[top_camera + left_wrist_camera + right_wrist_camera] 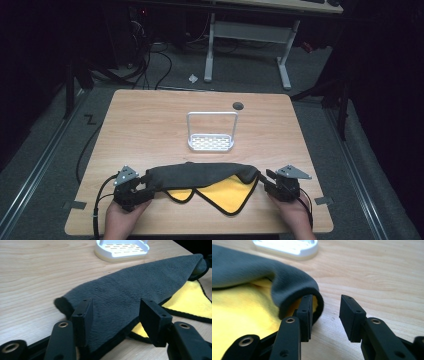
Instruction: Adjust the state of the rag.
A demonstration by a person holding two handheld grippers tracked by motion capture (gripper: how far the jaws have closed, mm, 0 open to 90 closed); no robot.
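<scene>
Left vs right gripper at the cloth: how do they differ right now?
Left gripper: open jaws straddle the grey face of the cloth, which lies between them unpinched. Right gripper: one jaw is tucked inside the cloth's rolled end against the yellow lining, the other stands clear over bare table. The left gap looks wider than the right. Shared: both open, each at one end of the folded cloth, neither clamping it.
</scene>
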